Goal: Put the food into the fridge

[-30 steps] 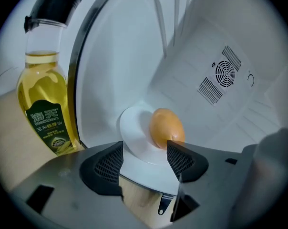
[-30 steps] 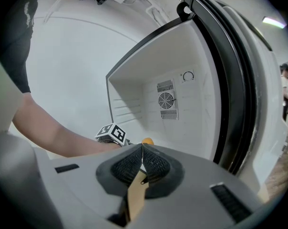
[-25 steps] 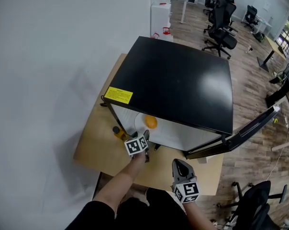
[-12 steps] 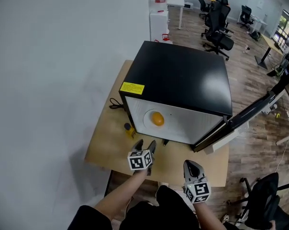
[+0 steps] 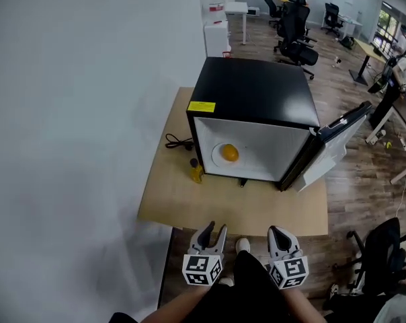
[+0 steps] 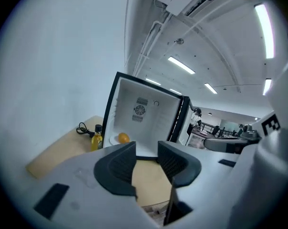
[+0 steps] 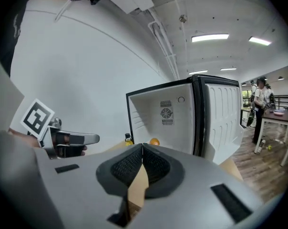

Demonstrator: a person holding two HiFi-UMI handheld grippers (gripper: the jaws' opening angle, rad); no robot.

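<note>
Two empty grippers held back from the table (image 5: 189, 207), orange (image 5: 229, 153) already in the fridge (image 5: 257, 93).

On the left gripper (image 5: 213, 231) the jaws stand apart with nothing between them and have just been closing; the right gripper (image 5: 278, 233) has its jaws together, empty. The orange sits on a plate (image 5: 216, 159) on the fridge floor, near the front, and the door (image 5: 337, 130) hangs wide open. A bottle (image 5: 196, 171) stands outside, just beside the fridge's left wall. Likely risks: the door left open leaves the job undone, a hard slam could roll the orange off its plate, and a careless reach could tip the bottle.
</note>
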